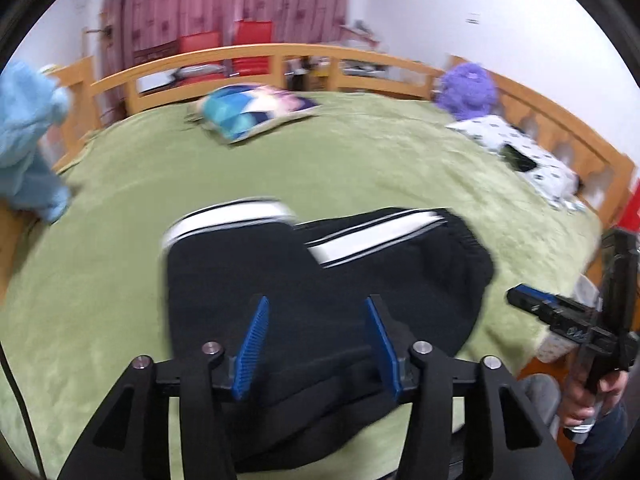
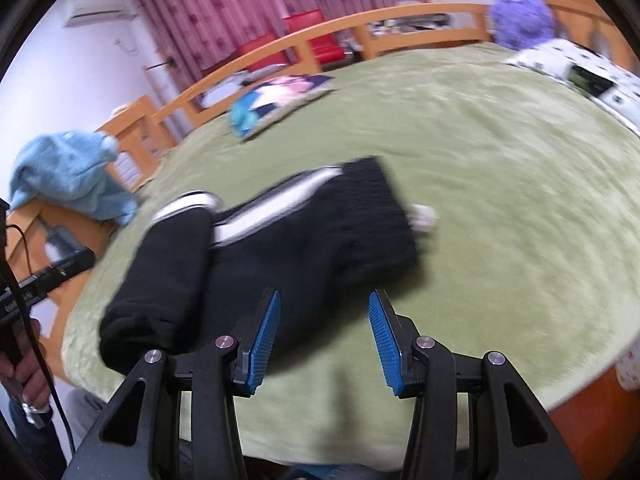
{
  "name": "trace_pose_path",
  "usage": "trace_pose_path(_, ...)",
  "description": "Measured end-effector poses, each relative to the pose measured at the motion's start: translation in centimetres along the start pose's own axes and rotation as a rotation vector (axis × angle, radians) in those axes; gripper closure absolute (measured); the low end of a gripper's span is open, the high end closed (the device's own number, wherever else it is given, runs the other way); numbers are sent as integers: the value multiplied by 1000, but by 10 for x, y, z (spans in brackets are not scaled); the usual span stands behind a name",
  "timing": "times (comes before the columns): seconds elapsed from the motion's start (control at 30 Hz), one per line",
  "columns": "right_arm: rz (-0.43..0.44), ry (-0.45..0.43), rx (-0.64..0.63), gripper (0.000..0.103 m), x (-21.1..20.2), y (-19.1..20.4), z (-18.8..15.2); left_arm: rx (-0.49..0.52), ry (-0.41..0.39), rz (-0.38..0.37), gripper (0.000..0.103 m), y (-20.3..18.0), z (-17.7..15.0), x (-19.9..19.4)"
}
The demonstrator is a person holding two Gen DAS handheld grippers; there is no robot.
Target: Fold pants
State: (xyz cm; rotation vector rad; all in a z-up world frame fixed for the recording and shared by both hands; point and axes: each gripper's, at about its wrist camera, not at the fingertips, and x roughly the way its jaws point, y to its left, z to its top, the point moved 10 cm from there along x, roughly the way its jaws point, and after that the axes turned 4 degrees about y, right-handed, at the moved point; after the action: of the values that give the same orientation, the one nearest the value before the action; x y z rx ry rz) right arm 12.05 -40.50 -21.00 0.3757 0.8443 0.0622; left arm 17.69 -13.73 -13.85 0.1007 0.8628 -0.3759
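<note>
Green bedspread (image 1: 360, 168), one pants (image 1: 328, 280) (folded)

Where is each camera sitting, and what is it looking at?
Left wrist: sits on the left gripper, looking down over the black pants on the green bed; a hand shows at right.
Right wrist: sits on the right gripper, facing the same pants; fingers show at left.
Both share the pants, bed and pink curtain.

pants (image 1: 320, 280) on bed (image 1: 360, 168) | cushion (image 1: 252, 112) behind | pillow (image 1: 520, 152) right
</note>
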Motion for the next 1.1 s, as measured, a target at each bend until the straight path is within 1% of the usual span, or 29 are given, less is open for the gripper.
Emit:
trace_pose_path(0.03, 26, 6, -11, 54, 5, 13, 1, -26, 5, 39, 54, 21, -6, -1)
trace_pose_path(0.1, 102, 32, -35, 53, 23, 46, 3, -76, 9, 92, 54, 57, -18, -2)
trace_pose_path(0.13, 122, 42, -39, 53, 30, 56, 2, -105, 17, 103, 54, 74, -25, -3)
trace_pose_path(0.23, 183, 99, -57, 53, 61, 93, -3, -201, 41, 109, 54, 119, -48, -6)
trace_pose_path(0.27, 212, 125, -48, 50, 76, 105, -4, -225, 45, 113, 54, 131, -55, -7)
trace_pose_path(0.3, 233, 142, -36, 45, 85, 112, -6, -255, 49, 119, 54, 145, -63, -10)
trace_pose_path(0.37, 255, 188, 13, 43, 110, 120, -9, -304, 53, 122, 54, 165, -77, -12)
trace_pose_path(0.4, 270, 224, 60, 43, 126, 122, -13, -323, 57, 118, 54, 173, -82, -12)
trace_pose_path(0.47, 306, 273, 116, 43, 146, 130, -19, -351, 59, 101, 54, 184, -92, -14)
trace_pose_path(0.5, 315, 278, 129, 44, 151, 135, -21, -355, 58, 100, 54, 187, -95, -14)
trace_pose_path(0.53, 325, 275, 132, 49, 154, 141, -20, -356, 58, 101, 54, 190, -98, -14)
trace_pose_path(0.57, 347, 271, 123, 58, 155, 149, -19, -355, 60, 100, 54, 190, -99, -13)
trace_pose_path(0.6, 345, 269, 96, 73, 155, 157, -19, -355, 63, 96, 54, 190, -99, -11)
trace_pose_path(0.63, 336, 263, 66, 82, 155, 163, -18, -354, 66, 86, 54, 187, -99, -9)
trace_pose_path(0.67, 352, 241, 37, 84, 151, 170, -14, -355, 67, 82, 54, 186, -99, -8)
trace_pose_path(0.77, 409, 181, 59, 85, 130, 171, 6, -337, 74, 63, 54, 175, -92, -2)
trace_pose_path(0.83, 450, 131, 89, 85, 110, 167, 26, -314, 78, 58, 54, 163, -88, -1)
trace_pose_path(0.97, 442, 54, 76, 85, 78, 150, 54, -244, 74, 65, 54, 136, -72, -2)
trace_pose_path(1.03, 427, 45, 73, 85, 72, 136, 62, -222, 66, 66, 54, 123, -62, -3)
trace_pose_path(1.1, 399, 33, 74, 85, 66, 113, 71, -201, 64, 66, 54, 111, -55, -4)
